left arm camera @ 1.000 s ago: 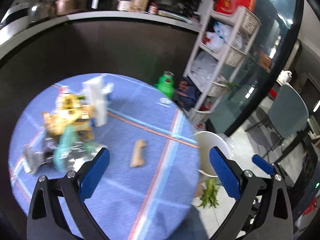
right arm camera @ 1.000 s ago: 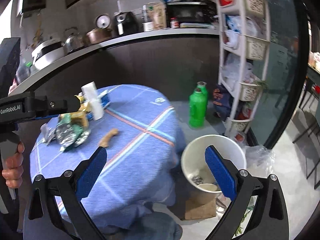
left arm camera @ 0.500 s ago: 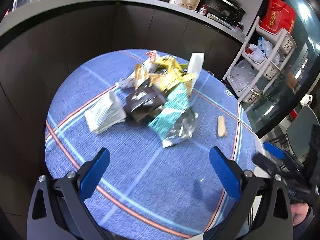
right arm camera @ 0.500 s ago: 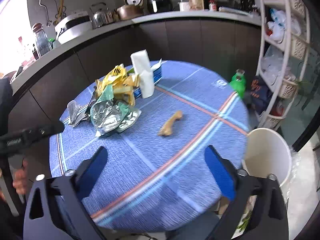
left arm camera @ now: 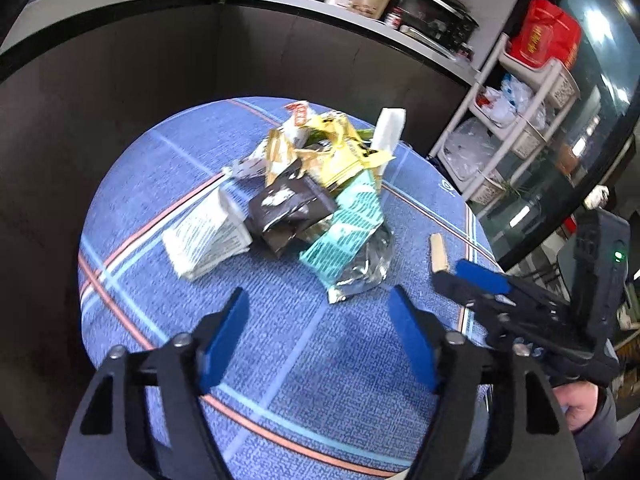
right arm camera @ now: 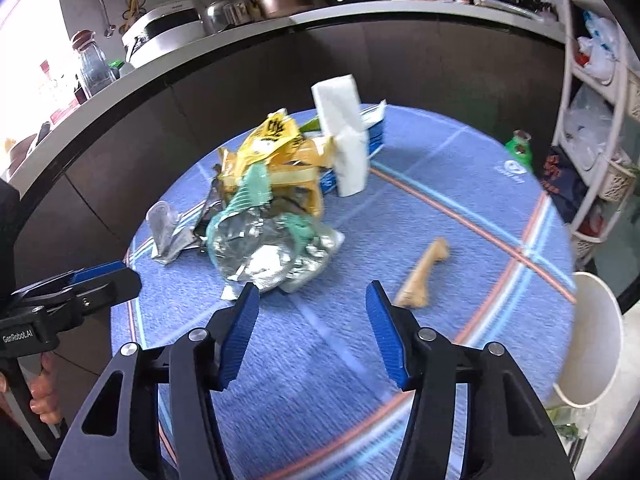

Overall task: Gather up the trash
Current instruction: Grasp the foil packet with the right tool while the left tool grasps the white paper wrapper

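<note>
Approach step: both grippers, left and right, hover over the desk, jaws closing on nothing. Next: reach the wrappers or bone, then bin.

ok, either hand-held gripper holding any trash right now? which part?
Nothing held. Left hand-held gripper and right hand-held gripper are both closing on empty air above the tablecloth, short of the wrapper pile and the bone.

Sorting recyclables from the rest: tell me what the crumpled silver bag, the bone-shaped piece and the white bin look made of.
Silver bag: metallised foil film, shiny, holding sharp creases.
Bone-shaped piece: matte tan, knobbed ends; real bone or a chew, cannot tell.
White bin: probably plastic, smooth, thin-rimmed.
</note>
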{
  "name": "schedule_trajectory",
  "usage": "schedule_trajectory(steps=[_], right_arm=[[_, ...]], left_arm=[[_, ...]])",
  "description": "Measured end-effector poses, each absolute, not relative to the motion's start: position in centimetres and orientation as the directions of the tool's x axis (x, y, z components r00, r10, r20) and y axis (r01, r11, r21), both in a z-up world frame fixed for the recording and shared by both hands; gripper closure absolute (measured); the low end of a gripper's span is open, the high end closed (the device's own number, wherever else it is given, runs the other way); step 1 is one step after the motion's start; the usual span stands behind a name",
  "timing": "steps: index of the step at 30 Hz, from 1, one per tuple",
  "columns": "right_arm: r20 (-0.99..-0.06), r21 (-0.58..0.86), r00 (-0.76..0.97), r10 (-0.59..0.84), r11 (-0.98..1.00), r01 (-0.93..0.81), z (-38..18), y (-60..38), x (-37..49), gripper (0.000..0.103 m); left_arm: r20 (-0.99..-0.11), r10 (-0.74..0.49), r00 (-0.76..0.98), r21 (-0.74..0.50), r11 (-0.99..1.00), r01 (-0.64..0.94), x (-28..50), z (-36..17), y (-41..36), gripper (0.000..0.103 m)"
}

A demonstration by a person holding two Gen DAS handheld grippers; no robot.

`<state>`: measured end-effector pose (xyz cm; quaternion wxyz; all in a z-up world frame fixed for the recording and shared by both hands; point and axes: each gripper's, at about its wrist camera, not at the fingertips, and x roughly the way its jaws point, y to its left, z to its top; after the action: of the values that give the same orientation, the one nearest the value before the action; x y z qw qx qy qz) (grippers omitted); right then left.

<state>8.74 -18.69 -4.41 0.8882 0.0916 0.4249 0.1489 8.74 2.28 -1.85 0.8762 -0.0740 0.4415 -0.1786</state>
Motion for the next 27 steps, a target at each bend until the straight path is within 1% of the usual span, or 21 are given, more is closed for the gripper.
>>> schedule_trajectory(steps=[1,5,10,12,13,15,16,18,20,21,22,23,27], right_arm=[[-0.729,0.304,0.584,0.357,0.933,-0.192,-4.7,-18.4,9.1,0.050],[-0.729,0.364,0.546,0.413,0.909,-0.203,-5.9,-16.8,10.2,0.050],[-0.724,0.377,0.573,0.384,0.916,-0.138,-6.9,-16.8,12.3,0.050],[-0.726,0.355,0.582,0.368,0.924,-0.141,-7.0,-16.5,12.8,0.053],[-0.727,0.348,0.581,0.365,0.926,-0.146,-7.1,-16.3,13.1,0.059],[-0.733,0.350,0.570,0.372,0.924,-0.153,-7.5,-16.1,13.4,0.079],[-0.736,0.353,0.561,0.378,0.922,-0.157,-7.7,-16.0,13.4,0.103],[-0.729,0.353,0.564,0.388,0.919,-0.175,-7.5,-15.9,12.9,0.102],[-0.719,0.340,0.576,0.389,0.920,-0.198,-6.8,-16.0,12.0,0.103],[-0.714,0.323,0.587,0.382,0.923,-0.209,-6.3,-16.1,11.3,0.103],[-0.711,0.314,0.593,0.378,0.925,-0.213,-5.9,-16.3,10.9,0.103],[-0.707,0.304,0.601,0.372,0.928,-0.217,-5.5,-16.5,10.3,0.103],[-0.694,0.269,0.639,0.333,0.942,-0.199,-4.1,-18.0,7.9,0.103]], left_arm=[[-0.745,-0.380,0.549,-0.281,0.924,0.258,9.0,-1.5,2.1,0.041],[-0.722,-0.412,0.556,-0.309,0.911,0.274,9.0,-0.6,2.4,0.042],[-0.728,-0.396,0.560,-0.299,0.918,0.260,9.0,-0.7,3.1,0.042],[-0.736,-0.375,0.564,-0.290,0.927,0.237,9.0,-0.9,3.6,0.041],[-0.737,-0.364,0.570,-0.288,0.931,0.223,9.0,-1.0,3.9,0.037],[-0.738,-0.342,0.582,-0.283,0.939,0.194,9.0,-1.1,4.7,0.031],[-0.743,-0.322,0.587,-0.272,0.946,0.175,9.2,-1.2,5.1,0.030],[-0.750,-0.295,0.592,-0.258,0.955,0.149,9.5,-1.4,5.8,0.028],[-0.753,-0.266,0.602,-0.248,0.962,0.115,9.9,-1.5,6.6,0.023],[-0.751,-0.251,0.611,-0.242,0.965,0.100,10.1,-1.6,6.9,0.017],[-0.750,-0.235,0.619,-0.233,0.969,0.084,10.3,-1.7,7.2,0.015],[-0.759,-0.215,0.614,-0.222,0.973,0.065,10.8,-2.1,7.6,0.015],[-0.765,-0.203,0.611,-0.205,0.976,0.067,12.7,-2.8,7.9,0.015]])
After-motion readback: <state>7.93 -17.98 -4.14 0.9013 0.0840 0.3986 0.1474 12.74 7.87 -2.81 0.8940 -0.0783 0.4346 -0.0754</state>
